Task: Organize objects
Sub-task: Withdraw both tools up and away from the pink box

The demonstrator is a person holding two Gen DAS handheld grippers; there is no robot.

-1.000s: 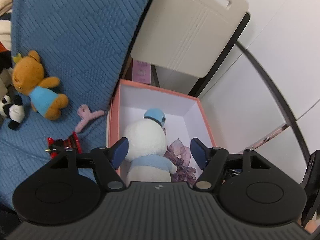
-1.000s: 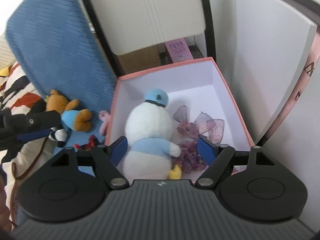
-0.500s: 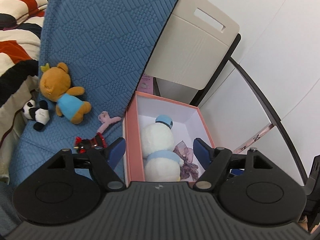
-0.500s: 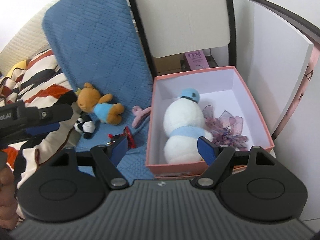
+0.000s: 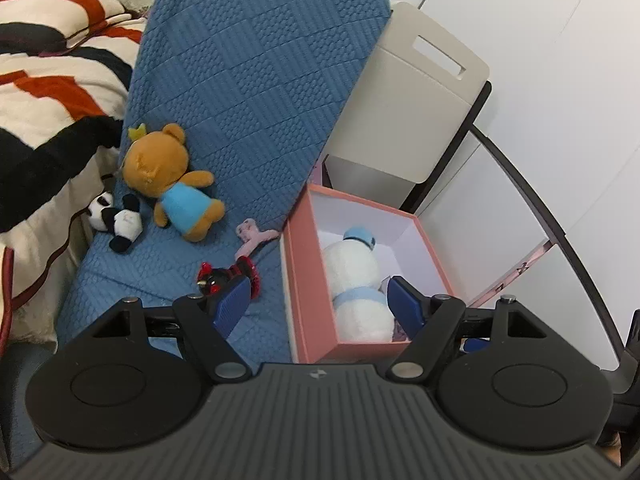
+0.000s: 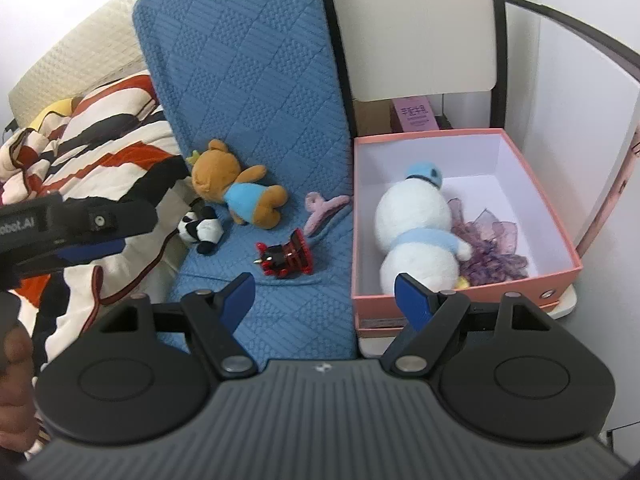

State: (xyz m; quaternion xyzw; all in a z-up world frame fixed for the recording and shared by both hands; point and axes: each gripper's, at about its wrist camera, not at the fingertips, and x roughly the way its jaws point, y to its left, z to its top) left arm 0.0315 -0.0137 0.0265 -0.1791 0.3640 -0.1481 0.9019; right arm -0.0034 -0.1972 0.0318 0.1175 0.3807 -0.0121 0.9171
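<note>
Both hand-held grippers are spread wide and hold nothing: the left hand-held gripper (image 5: 316,298) and the right hand-held gripper (image 6: 325,294) hang above the near edge of the blue quilted mat (image 6: 248,92). At 3 o'clock of the mat, the pink box (image 6: 460,298) touches its right edge and holds one white plush (image 6: 416,236) and one purple bow (image 6: 494,244). On the mat lie four things: one bear (image 6: 236,188), one panda (image 6: 202,230), one pink clip (image 6: 322,208) and one red clip (image 6: 286,258), with bare mat around them.
</note>
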